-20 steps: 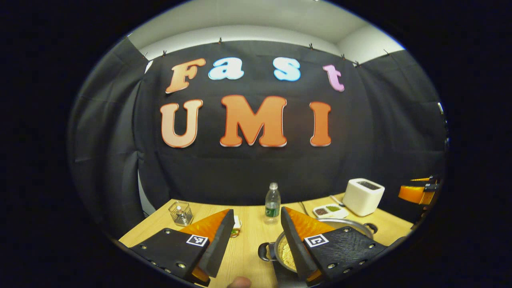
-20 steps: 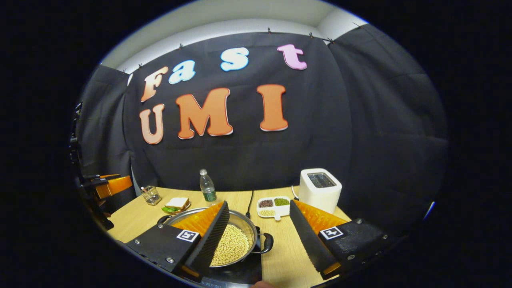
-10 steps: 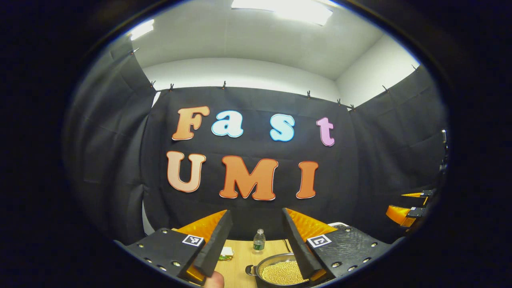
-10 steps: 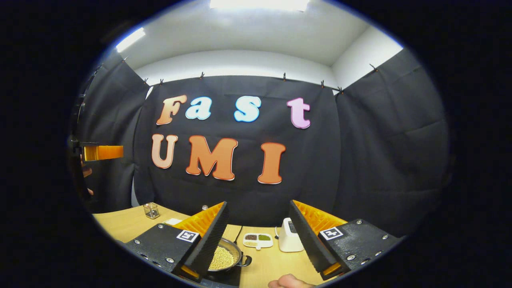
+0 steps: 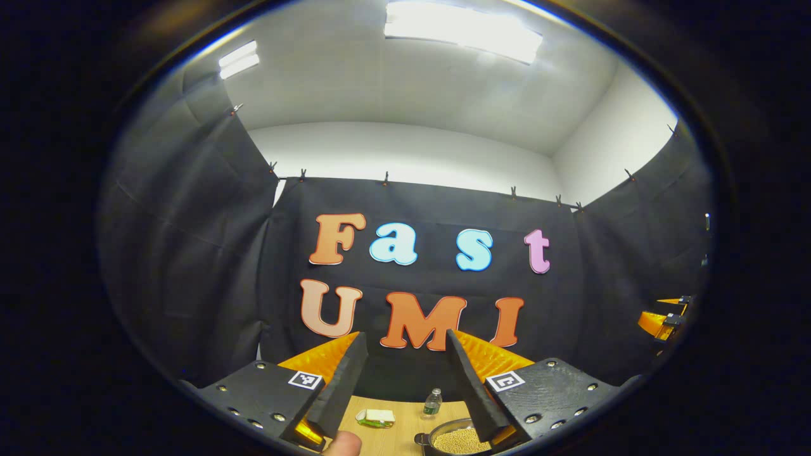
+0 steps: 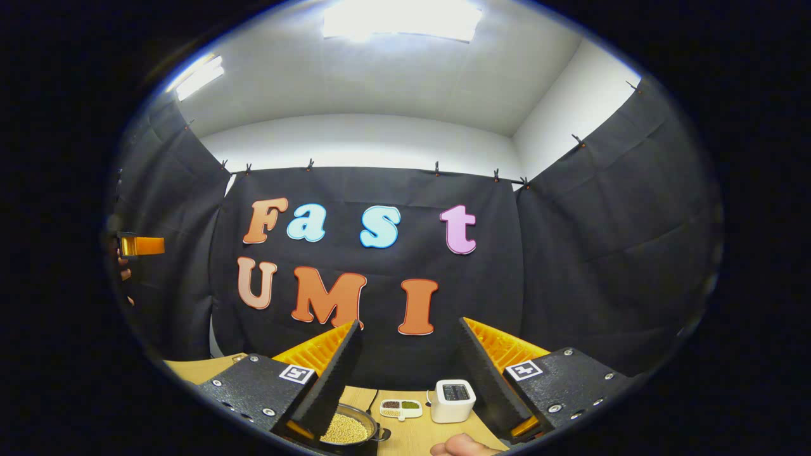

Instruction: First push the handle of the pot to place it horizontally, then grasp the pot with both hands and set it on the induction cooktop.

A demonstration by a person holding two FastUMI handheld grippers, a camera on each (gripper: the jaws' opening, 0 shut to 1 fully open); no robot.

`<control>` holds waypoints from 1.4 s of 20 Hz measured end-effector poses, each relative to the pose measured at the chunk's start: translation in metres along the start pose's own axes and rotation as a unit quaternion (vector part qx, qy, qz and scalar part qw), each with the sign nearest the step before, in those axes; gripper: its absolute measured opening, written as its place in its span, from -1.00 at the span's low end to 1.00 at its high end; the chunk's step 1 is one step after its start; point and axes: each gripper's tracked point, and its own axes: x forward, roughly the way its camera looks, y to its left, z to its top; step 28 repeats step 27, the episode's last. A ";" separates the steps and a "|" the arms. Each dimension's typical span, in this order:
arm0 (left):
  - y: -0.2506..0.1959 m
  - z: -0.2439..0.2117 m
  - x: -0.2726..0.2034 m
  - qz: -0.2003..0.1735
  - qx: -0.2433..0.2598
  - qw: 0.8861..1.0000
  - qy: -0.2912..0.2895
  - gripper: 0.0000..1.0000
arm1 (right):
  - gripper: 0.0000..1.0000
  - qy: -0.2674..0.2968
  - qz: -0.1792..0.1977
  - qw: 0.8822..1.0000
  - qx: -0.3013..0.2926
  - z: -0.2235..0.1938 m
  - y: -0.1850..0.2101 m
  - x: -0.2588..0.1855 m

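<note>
- Left gripper is raised high above the table with its jaws spread and nothing between them; right gripper is the same
- Pot of beans sits on the dark cooktop at the table's near edge; toaster stands well apart

Open table around the pot

We saw the bottle behind the pot, the toaster well right of it.
</note>
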 end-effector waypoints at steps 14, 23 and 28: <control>0.073 -0.022 -0.004 0.079 0.090 0.993 -0.004 0.57 | 0.91 -0.041 0.023 0.999 -0.021 0.021 0.034 0.015; 0.055 -0.034 -0.016 0.047 0.071 0.996 -0.014 0.55 | 0.91 -0.027 0.047 0.998 -0.018 0.001 0.052 0.026; 0.064 -0.025 -0.017 0.063 0.090 0.993 -0.043 0.55 | 0.91 -0.027 0.055 0.998 -0.015 0.001 0.057 0.028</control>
